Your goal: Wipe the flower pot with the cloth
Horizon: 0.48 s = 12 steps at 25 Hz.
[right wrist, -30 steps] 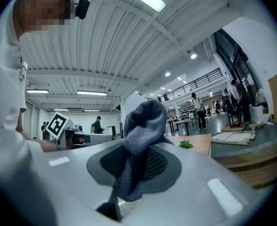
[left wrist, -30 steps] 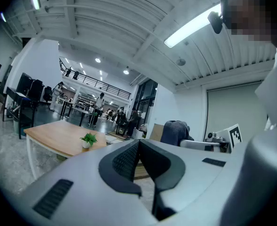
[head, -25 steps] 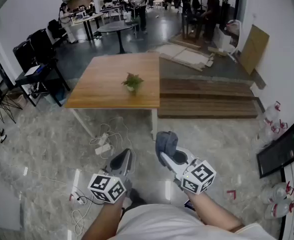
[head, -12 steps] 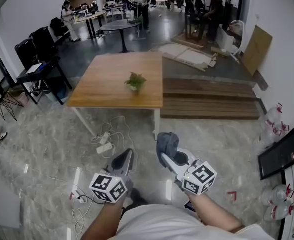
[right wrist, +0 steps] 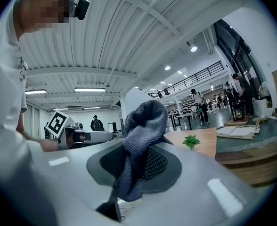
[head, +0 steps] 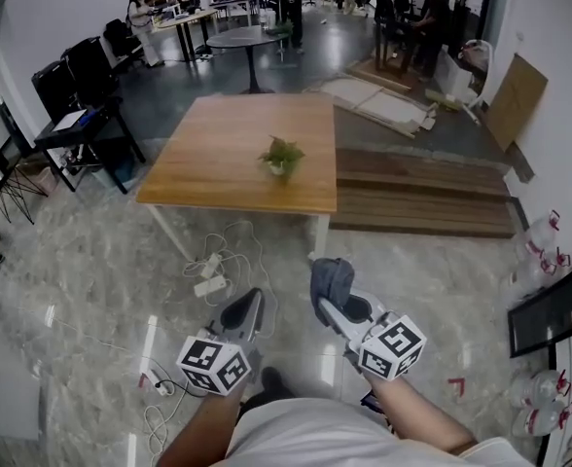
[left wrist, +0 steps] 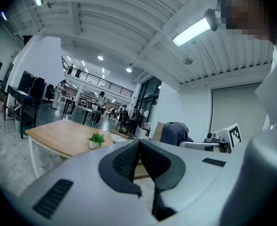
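Observation:
A small white flower pot (head: 282,168) with a green plant stands near the right front edge of a wooden table (head: 218,154), well ahead of both grippers. It also shows small in the left gripper view as the pot (left wrist: 94,144) and in the right gripper view as the plant (right wrist: 191,141). My right gripper (head: 323,290) is shut on a grey-blue cloth (head: 331,276), which bunches up above the jaws as the cloth (right wrist: 143,126). My left gripper (head: 248,306) is shut with nothing between its dark pads (left wrist: 127,160). Both point level toward the table.
Power strips and cables (head: 208,278) lie on the marble floor in front of the table. A low wooden platform (head: 417,191) adjoins the table's right side. Black chairs and a desk (head: 77,95) stand at left; people and tables fill the far hall.
The table and pot have come closer and lower in the head view as I walk forward. Both grippers keep their poses; the cloth stays clamped in the right one.

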### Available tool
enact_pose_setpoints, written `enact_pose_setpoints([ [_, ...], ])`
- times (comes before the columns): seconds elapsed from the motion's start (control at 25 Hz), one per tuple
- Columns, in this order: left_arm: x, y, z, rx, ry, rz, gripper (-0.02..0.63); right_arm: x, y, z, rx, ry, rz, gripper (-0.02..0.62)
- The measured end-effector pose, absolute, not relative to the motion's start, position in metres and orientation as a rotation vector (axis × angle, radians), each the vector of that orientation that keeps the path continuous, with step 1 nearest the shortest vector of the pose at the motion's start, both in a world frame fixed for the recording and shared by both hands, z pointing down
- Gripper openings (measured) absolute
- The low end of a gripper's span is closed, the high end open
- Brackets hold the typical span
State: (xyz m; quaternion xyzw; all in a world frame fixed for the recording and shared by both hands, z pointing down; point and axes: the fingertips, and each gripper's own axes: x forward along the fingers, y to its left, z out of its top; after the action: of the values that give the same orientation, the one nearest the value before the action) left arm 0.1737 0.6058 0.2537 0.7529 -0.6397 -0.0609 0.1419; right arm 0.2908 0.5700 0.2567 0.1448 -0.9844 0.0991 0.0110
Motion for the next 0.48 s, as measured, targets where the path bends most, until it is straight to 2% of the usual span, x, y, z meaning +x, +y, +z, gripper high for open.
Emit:
enact_pose_setpoints([
  [0.48,0.047,0.535,0.257,2.224,-1.758,-0.135,0.008,0.16,0.501,0.257,0.544,-3.057,0.281,0.064],
])
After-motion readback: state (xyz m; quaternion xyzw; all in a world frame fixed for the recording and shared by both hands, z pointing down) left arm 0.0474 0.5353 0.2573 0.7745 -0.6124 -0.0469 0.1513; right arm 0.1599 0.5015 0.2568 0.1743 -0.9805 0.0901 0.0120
